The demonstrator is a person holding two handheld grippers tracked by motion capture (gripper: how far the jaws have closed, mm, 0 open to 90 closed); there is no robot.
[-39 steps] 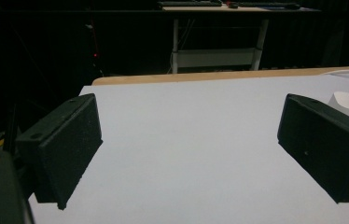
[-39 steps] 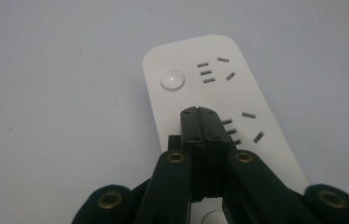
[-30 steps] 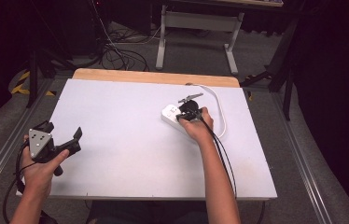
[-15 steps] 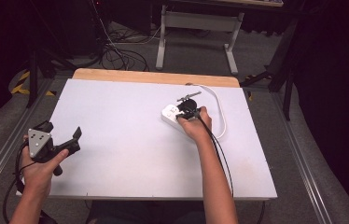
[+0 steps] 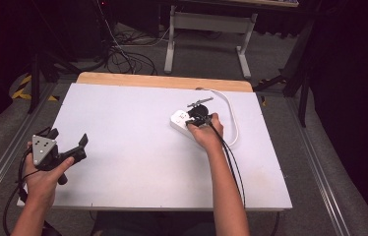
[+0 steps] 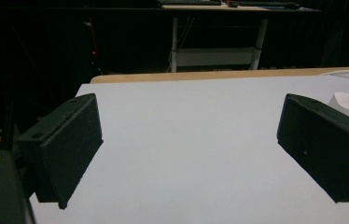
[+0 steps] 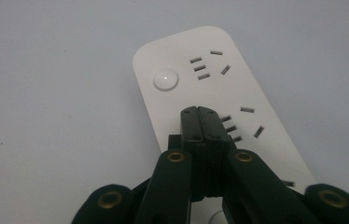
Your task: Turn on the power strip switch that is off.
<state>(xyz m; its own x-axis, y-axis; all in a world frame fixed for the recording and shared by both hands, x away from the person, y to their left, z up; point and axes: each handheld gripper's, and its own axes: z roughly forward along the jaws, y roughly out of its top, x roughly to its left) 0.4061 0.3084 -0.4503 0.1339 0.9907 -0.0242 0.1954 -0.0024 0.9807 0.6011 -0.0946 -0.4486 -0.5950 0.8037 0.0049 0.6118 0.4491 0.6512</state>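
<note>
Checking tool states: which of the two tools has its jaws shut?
The right tool, over the white power strip, has its jaws pressed together. The left tool has its jaws spread wide.

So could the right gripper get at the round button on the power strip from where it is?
Probably yes: the right gripper, jaws shut, hangs over the power strip, and the round button lies uncovered just ahead.

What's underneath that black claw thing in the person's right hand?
A white power strip lies on the table under the shut right gripper. Its round button and some sockets show; the jaws cover others.
</note>
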